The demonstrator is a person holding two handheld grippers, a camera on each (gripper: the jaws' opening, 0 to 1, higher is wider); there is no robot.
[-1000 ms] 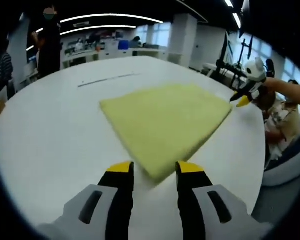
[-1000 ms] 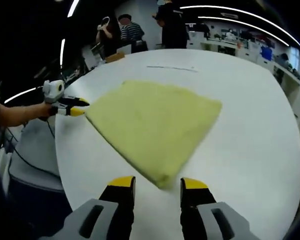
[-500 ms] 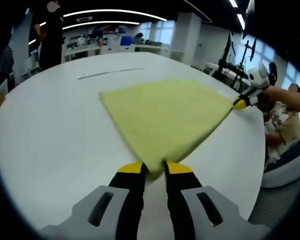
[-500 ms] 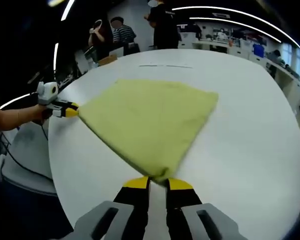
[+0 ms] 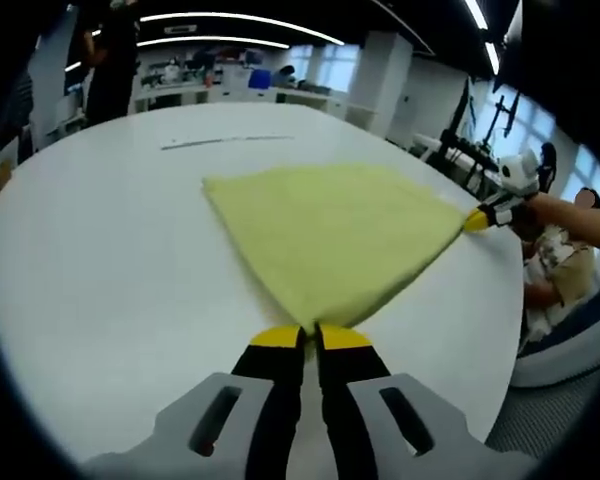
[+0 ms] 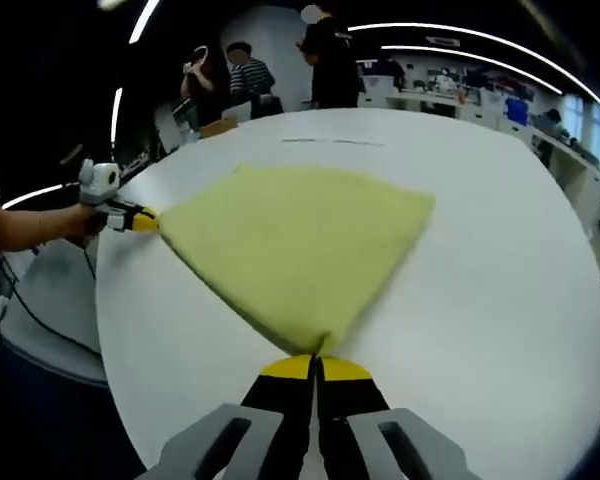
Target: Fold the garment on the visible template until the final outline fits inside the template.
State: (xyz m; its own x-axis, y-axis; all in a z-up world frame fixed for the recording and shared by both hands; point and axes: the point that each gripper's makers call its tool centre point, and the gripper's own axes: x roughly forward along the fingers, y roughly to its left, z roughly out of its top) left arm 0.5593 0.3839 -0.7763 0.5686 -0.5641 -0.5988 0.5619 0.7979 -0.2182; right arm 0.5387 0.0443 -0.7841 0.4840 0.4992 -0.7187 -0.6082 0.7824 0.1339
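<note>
- A yellow-green garment (image 5: 332,235) lies spread flat on a white round bench (image 5: 100,270), folded into a rough four-cornered shape.
- In the left gripper view, the left gripper (image 5: 311,335) rises from the bottom with its yellow-tipped jaws pressed together, clenched on the nearest corner of the garment.
- In that same view the right gripper (image 5: 477,220) comes in from the right edge of the bench, its yellow tip touching the garment's far right corner; a person's hand (image 5: 528,210) holds it.
- In the right gripper view, the right gripper (image 6: 314,367) has its jaws closed together on the near corner of the garment (image 6: 305,240), which fans out away from it across the bench (image 6: 480,290).
- There the left gripper (image 6: 143,218) shows at the left, its yellow tip meeting the garment's left corner just at the bench rim, held by a hand (image 6: 83,222).
- So the two grippers pinch two neighbouring corners of the cloth, each at the side of the bench nearest the person; the other two corners rest on the bench top, further in.
- A thin dark line (image 5: 225,141) is marked on the bench beyond the garment, well apart from it; it shows in the right gripper view too (image 6: 332,141).
- I cannot make out a template outline around the garment.
- Behind the bench stand people (image 6: 332,60) and office desks under long ceiling lights (image 6: 460,42).
- A seated person (image 5: 560,265) is beside the bench at the right of the left gripper view.
</note>
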